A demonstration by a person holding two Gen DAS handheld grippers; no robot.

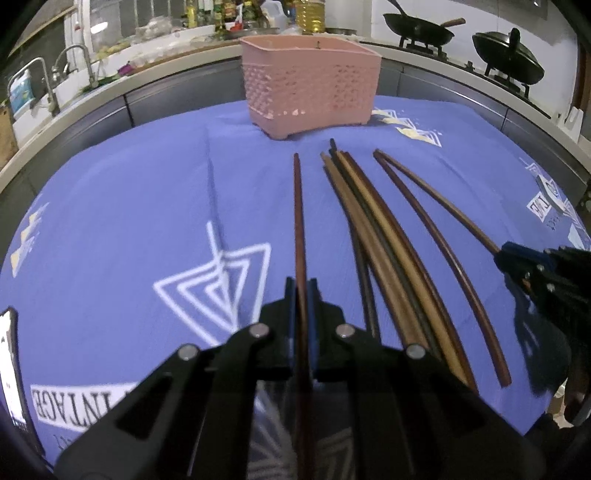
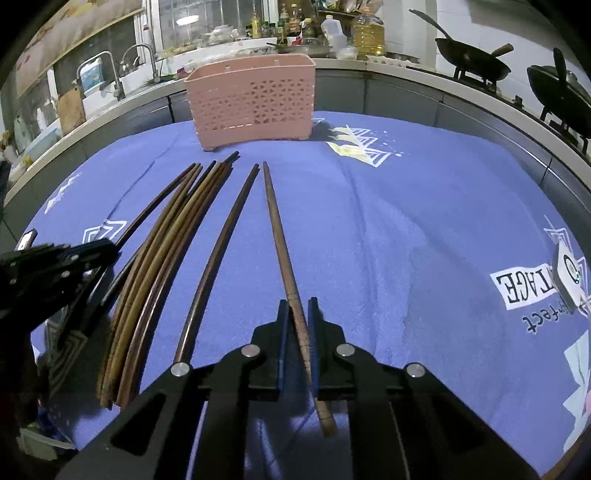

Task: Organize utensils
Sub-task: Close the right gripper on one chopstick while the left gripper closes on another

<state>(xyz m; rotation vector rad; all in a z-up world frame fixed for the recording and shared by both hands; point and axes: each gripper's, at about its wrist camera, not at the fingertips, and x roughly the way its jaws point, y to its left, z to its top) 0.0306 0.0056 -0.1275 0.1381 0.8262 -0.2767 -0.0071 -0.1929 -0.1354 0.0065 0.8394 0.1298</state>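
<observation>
Several wooden chopsticks lie on a blue printed cloth (image 1: 129,206). My left gripper (image 1: 300,291) is shut on a dark red-brown chopstick (image 1: 298,221) that points toward a pink perforated utensil basket (image 1: 310,86). My right gripper (image 2: 298,312) is shut on a brown chopstick (image 2: 279,236) that points at the basket (image 2: 253,101). A bundle of loose chopsticks (image 1: 380,236) lies between the two grippers; it also shows in the right wrist view (image 2: 162,251). A single dark chopstick (image 2: 218,251) lies beside the held one. The left gripper shows at the left edge of the right wrist view (image 2: 110,251).
The basket stands upright at the far edge of the cloth. Behind it runs a kitchen counter with a sink and taps (image 2: 107,70), bottles (image 2: 365,29) and two black woks on a stove (image 2: 472,55). A small white tag (image 2: 567,273) lies on the cloth at the right.
</observation>
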